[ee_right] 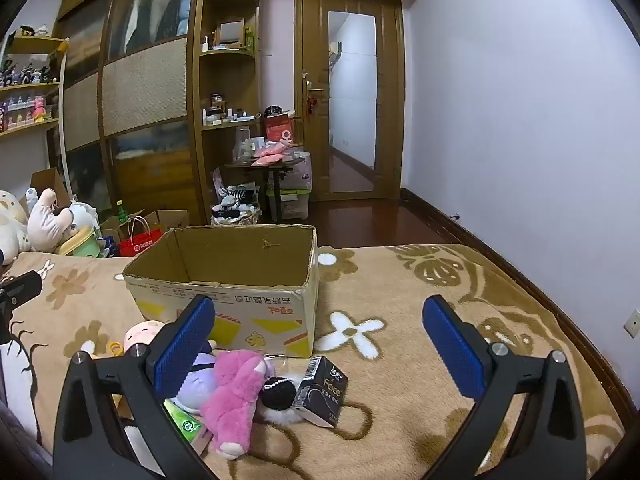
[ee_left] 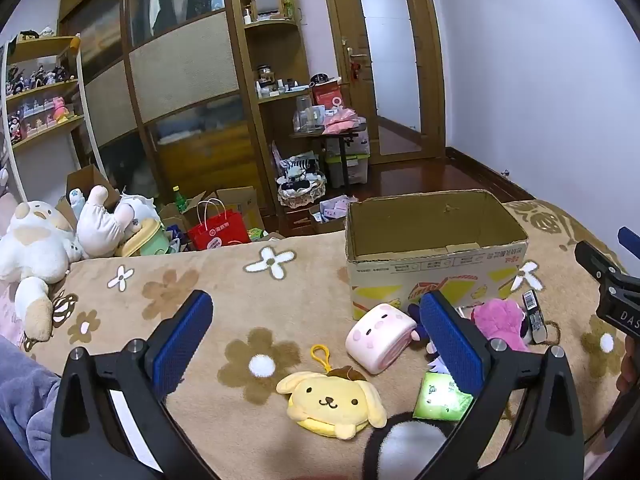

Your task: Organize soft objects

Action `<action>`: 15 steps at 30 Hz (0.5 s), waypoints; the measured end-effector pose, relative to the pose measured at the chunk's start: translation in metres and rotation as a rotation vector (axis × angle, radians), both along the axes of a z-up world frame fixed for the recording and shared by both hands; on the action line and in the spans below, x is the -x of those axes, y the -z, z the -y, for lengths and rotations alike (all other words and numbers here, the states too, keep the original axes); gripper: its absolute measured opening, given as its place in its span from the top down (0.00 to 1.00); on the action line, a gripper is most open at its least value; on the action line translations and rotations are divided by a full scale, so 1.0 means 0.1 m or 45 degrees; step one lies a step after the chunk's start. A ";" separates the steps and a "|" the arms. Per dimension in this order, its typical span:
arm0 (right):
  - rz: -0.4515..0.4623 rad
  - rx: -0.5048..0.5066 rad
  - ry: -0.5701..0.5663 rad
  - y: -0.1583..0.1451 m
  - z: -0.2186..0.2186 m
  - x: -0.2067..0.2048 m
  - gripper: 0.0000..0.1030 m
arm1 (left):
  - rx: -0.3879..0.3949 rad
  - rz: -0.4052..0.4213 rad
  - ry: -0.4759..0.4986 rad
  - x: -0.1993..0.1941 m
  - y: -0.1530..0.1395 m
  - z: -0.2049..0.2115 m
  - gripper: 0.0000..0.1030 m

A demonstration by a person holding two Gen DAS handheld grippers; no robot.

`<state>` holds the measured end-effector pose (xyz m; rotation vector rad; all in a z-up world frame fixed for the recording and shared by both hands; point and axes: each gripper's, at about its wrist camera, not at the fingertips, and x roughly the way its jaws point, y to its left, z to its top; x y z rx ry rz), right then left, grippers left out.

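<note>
I am in a home bedroom. Ahead of me stands a tall wooden wardrobe (ee_left: 180,80) with sliding panels. Left of the wardrobe, open shelves (ee_left: 40,92) hold rows of small figurines; right of it is a wooden door (ee_left: 384,60) with a glass pane. In front of it spreads a flower-patterned plush blanket (ee_left: 240,300) with big stuffed animals (ee_left: 36,248).

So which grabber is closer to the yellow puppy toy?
Left. The yellow puppy toy lies right between the open left gripper fingers. The right gripper hovers farther off, by the pink plush.
</note>
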<state>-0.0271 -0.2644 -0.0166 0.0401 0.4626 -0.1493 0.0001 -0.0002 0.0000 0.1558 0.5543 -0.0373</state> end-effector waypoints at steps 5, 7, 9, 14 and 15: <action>0.000 0.006 0.002 0.00 0.00 0.00 0.00 | -0.007 0.006 -0.003 0.00 0.00 0.00 0.01; 0.007 0.006 0.007 -0.01 0.00 0.00 0.00 | -0.004 0.007 -0.008 0.01 0.00 0.00 0.01; 0.015 0.010 0.015 0.01 0.03 0.01 0.00 | -0.001 0.010 -0.013 0.02 -0.01 -0.01 0.01; 0.015 0.002 0.017 0.01 0.04 0.00 0.00 | -0.011 0.006 -0.002 0.00 0.01 0.01 0.01; 0.015 0.003 0.017 0.01 0.05 0.00 0.00 | -0.013 0.007 0.002 0.00 0.00 0.01 0.01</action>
